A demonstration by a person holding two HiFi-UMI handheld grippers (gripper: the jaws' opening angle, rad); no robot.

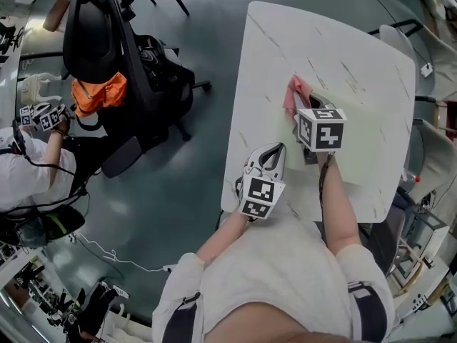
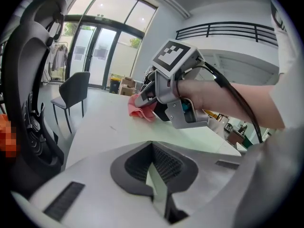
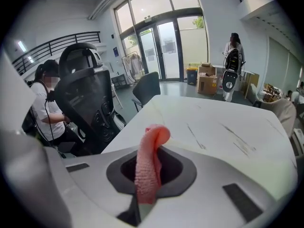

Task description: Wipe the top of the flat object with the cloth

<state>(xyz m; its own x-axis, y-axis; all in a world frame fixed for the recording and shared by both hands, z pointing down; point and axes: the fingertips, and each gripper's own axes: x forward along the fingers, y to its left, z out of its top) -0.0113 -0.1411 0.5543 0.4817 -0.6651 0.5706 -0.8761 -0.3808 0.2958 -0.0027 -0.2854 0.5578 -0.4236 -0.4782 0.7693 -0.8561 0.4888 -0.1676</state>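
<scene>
A person leans over a white worktop (image 1: 357, 56); the right tool (image 1: 303, 118) is clamped tight on a pink cloth (image 1: 295, 91), a nubbly knit strip that stands up from between its jaws and folds over at the tip. The cloth sits at the worktop's left-middle and appears to touch the surface, though the angle leaves that unsure. The left tool (image 1: 267, 156) hangs back at the near edge with its jaws together and nothing between them; the right is plainly the nearer to the work. The worktop is smooth, pale and matt, with round corners and a few thin dark streaks. Its long axis runs away from the person, and most of the bare surface lies ahead and to the right of the cloth; a wipe would likely sweep that way.
</scene>
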